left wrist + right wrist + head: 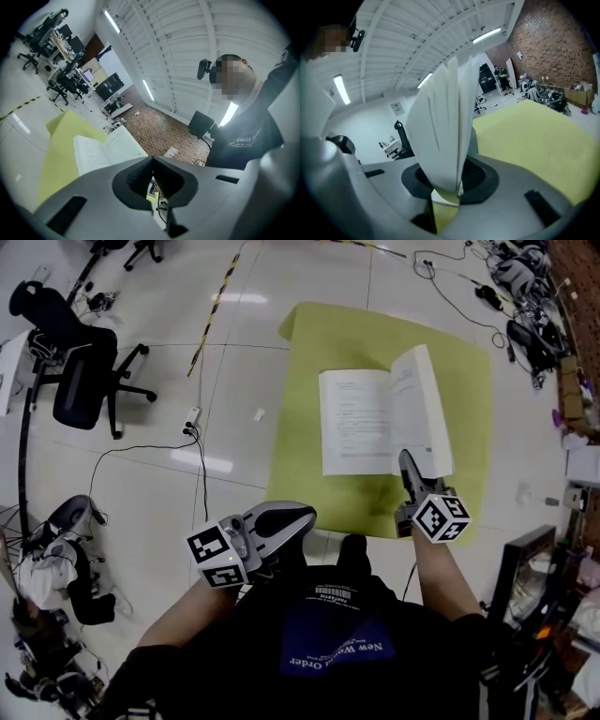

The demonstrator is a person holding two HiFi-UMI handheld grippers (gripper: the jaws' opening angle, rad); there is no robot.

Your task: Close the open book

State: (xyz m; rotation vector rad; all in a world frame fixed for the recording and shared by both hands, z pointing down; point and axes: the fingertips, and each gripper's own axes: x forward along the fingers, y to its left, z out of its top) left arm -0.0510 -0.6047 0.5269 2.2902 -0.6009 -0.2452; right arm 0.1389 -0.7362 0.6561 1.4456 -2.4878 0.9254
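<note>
Book (361, 418) sits open on the green mat (469, 371), between the mat's middle and its near edge. The left half lies flat on the mat. The right-hand leaf block (424, 404) stands up off it, near upright, leaning slightly outward. The spine, which is the long axis, runs from the mat's near edge toward its far edge. The foot of the pages faces me.

Right gripper (410, 470): pinching the bottom edge of the raised leaf block. In its own view the sheets fan up from between its jaws.

Left gripper (298, 514): jaws pressed together on nothing, off the mat's near-left corner.

Judgement: looks like a paperback, light and floppy. Sheets splay and could slip out singly. Best hold is cover plus pages together, swung over the spine onto the flat half.
</note>
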